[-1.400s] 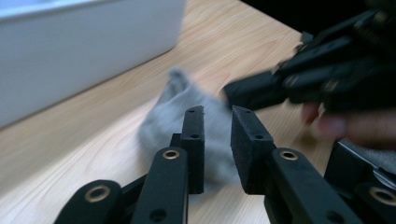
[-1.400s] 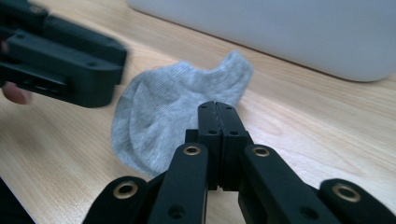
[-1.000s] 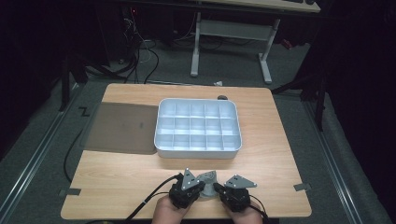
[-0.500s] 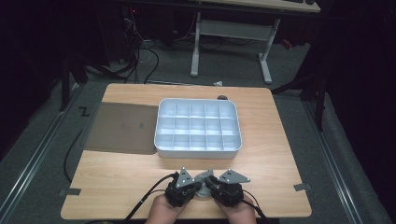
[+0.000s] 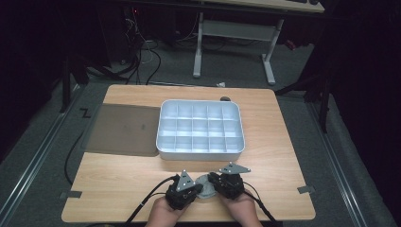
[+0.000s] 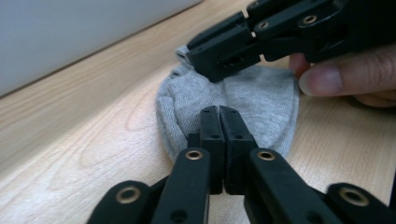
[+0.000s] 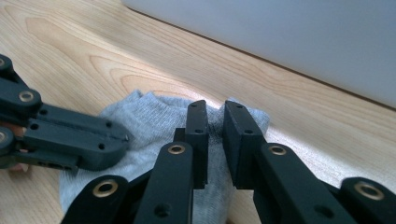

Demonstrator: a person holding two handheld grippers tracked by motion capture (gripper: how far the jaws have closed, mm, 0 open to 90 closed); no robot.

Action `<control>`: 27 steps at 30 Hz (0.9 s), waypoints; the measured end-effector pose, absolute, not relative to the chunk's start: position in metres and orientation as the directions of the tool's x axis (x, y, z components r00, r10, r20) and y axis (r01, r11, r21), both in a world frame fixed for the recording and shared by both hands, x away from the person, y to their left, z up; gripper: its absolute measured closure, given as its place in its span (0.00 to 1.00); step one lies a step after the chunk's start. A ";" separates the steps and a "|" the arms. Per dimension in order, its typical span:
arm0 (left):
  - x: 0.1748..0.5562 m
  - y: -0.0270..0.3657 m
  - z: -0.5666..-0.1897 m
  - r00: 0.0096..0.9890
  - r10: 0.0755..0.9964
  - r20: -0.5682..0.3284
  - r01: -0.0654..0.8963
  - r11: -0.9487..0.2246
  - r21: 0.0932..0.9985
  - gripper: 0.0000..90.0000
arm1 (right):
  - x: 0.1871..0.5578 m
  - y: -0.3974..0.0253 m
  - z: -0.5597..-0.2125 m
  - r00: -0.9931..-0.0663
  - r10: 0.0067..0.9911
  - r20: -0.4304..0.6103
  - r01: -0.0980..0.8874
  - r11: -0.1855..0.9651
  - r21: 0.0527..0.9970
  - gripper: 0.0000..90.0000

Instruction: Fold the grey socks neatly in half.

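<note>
A small grey sock point(image 6: 243, 100) lies on the wooden table point(image 5: 283, 156) just in front of the white compartment tray point(image 5: 201, 127), between the tray and the table's near edge. In the high view both grippers and hands cover most of it, leaving a pale sliver. The left gripper point(image 6: 219, 116) has its jaws pressed together over the sock's near end; whether fabric is caught between them is hard to tell. The right gripper point(image 7: 215, 116) rests on the sock with a narrow gap between its jaws, bunching cloth there. The sock's lower edge is cut off behind the right gripper's jaws.
</note>
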State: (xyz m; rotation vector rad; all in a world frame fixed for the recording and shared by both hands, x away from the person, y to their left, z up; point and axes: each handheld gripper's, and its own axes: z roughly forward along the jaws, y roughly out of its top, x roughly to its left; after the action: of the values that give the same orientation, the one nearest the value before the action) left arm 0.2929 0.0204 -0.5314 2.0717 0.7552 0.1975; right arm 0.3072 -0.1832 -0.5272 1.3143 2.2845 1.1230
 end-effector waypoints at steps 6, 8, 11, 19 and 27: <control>0.290 0.020 -0.526 0.782 0.618 -0.085 0.387 -0.373 0.843 0.86 | 0.303 -0.181 -0.529 -0.544 0.831 0.111 0.591 0.286 0.754 0.91; 0.293 0.020 -0.530 0.774 0.627 -0.090 0.415 -0.395 0.820 0.88 | 0.303 -0.181 -0.529 -0.547 0.830 0.105 0.589 0.293 0.753 0.91; 0.293 0.020 -0.532 0.768 0.634 -0.090 0.423 -0.396 0.815 0.92 | 0.303 -0.181 -0.529 -0.554 0.826 0.099 0.586 0.303 0.752 0.91; 0.298 0.022 -0.533 0.754 0.643 -0.133 0.460 -0.373 0.806 0.97 | 0.273 -0.183 -0.513 -0.573 0.814 0.095 0.559 0.304 0.772 0.83; 0.298 0.021 -0.533 0.753 0.645 -0.130 0.461 -0.375 0.804 0.99 | 0.259 -0.190 -0.527 -0.567 0.821 0.059 0.573 0.342 0.744 0.83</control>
State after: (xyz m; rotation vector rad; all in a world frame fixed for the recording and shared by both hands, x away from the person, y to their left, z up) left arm 0.2982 0.0215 -0.5331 2.0379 0.8327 0.2557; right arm 0.2589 -0.1903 -0.5269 1.2379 2.2848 1.0658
